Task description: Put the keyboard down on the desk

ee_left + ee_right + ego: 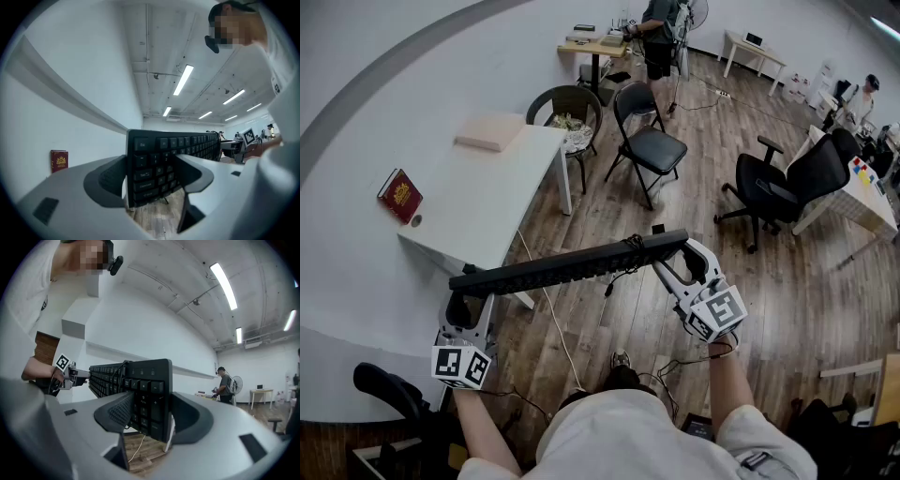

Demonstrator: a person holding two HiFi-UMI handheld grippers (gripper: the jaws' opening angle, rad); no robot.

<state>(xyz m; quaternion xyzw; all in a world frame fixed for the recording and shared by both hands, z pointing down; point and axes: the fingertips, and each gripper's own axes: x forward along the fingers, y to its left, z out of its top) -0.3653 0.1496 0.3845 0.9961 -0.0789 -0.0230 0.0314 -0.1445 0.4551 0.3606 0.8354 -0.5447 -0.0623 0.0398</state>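
Spotted a red book (400, 195) and a tan box (490, 132), well apart. Noted a folding chair (652, 147) and an office chair (811, 173) — both black, on wooden floor (741, 281).

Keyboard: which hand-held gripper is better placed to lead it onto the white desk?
Left, probably. The left hand-held gripper and right hand-held gripper each clamp an end of the keyboard, but the left end shows at the desk's near edge; the right end hangs over wooden floor.

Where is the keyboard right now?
Head view, centre: the keyboard hangs in the air, its ends clamped in the left tool and right tool, over the floor beside the desk.
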